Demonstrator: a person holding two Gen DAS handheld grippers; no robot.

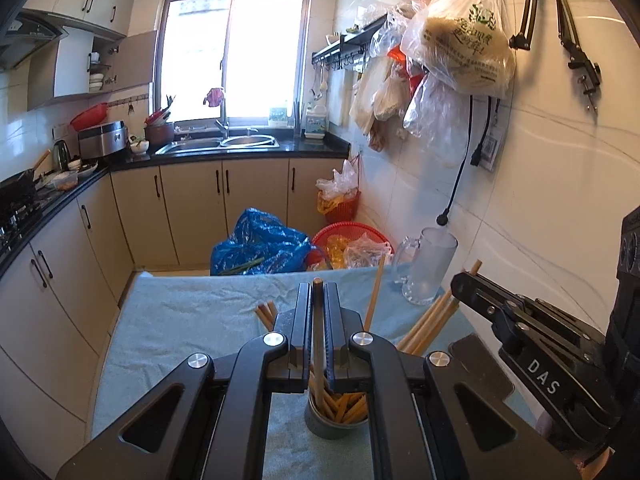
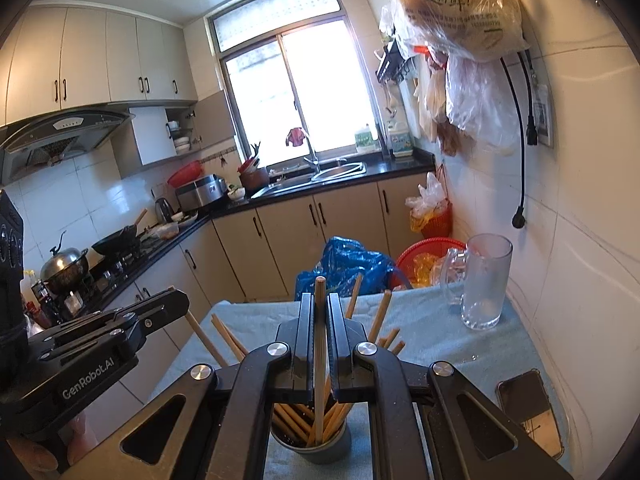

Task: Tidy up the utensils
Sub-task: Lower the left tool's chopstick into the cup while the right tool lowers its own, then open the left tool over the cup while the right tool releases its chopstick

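Note:
A grey cup full of wooden chopsticks stands on the light blue towel. My left gripper is shut on one chopstick whose lower end sits in the cup. My right gripper is shut on another chopstick, also standing in the cup. Each gripper shows in the other's view: the right one at the right, the left one at the left. More chopsticks fan out of the cup.
A clear glass mug stands at the towel's far right corner. A phone lies at the right edge. Beyond the table are a blue bag, red baskets, cabinets and the sink counter.

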